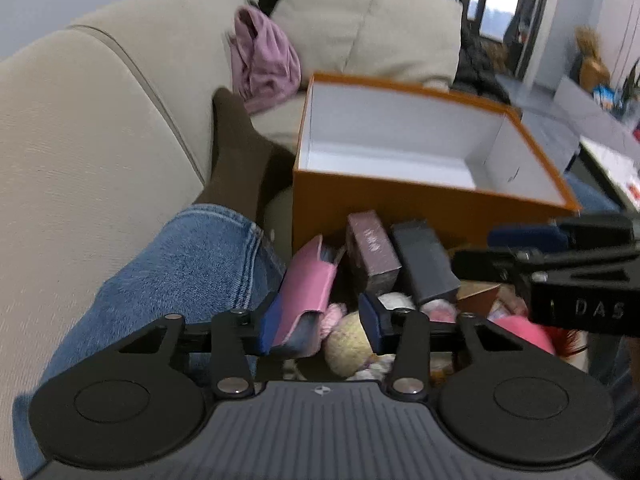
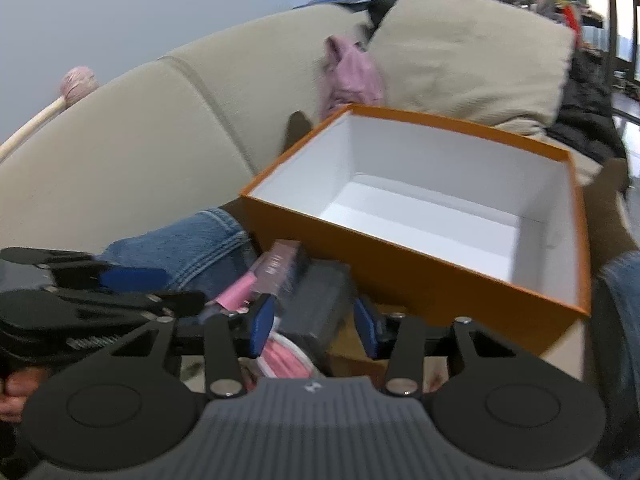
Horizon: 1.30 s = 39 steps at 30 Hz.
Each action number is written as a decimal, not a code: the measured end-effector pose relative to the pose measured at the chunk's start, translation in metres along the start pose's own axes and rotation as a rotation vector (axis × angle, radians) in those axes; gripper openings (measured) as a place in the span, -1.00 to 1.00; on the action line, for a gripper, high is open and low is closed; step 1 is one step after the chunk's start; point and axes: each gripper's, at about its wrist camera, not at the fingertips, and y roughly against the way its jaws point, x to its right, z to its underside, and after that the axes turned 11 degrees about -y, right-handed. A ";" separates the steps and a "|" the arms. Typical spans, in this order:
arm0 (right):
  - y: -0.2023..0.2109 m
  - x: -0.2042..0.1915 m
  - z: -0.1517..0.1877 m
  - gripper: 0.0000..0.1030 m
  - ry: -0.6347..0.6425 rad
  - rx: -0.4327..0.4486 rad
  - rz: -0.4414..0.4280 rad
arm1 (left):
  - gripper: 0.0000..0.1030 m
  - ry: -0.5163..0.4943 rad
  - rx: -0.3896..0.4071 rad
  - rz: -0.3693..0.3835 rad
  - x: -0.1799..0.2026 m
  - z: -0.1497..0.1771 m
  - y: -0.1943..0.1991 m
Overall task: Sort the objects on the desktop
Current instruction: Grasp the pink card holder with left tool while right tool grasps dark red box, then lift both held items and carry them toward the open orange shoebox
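Observation:
An open orange box (image 1: 400,204) (image 2: 360,276) with a white, bare inside stands on the sofa. Before it lies a heap: a pink pouch (image 1: 304,288) (image 2: 236,292), a purple-brown carton (image 1: 372,252) (image 2: 276,268), a dark grey carton (image 1: 424,264) (image 2: 320,304) and a cream plush ball (image 1: 348,344). My left gripper (image 1: 319,324) (image 2: 186,288) is open around the pink pouch, which lies against its left pad only. My right gripper (image 2: 314,328) (image 1: 472,248) is open, with the dark grey carton's near end between its blue pads; I see no firm contact.
A person's leg in jeans (image 1: 180,272) and a dark sock (image 1: 236,152) lie left of the box. A beige sofa back (image 1: 100,120), a cushion (image 1: 368,20) and a pink garment (image 1: 264,56) are behind. A hand (image 2: 16,392) shows at the lower left.

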 end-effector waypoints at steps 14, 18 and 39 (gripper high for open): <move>-0.067 -0.030 -0.018 -0.12 0.109 -0.102 -0.032 | -0.05 -0.215 -0.144 -0.012 0.007 0.015 -0.025; -0.078 -0.035 -0.012 -0.19 0.156 -0.110 0.002 | -0.05 -0.298 -0.162 -0.073 0.019 0.015 -0.037; -0.005 -0.021 -0.027 -0.51 0.099 0.060 -0.086 | -0.68 -0.122 -0.048 -0.033 -0.010 -0.003 0.006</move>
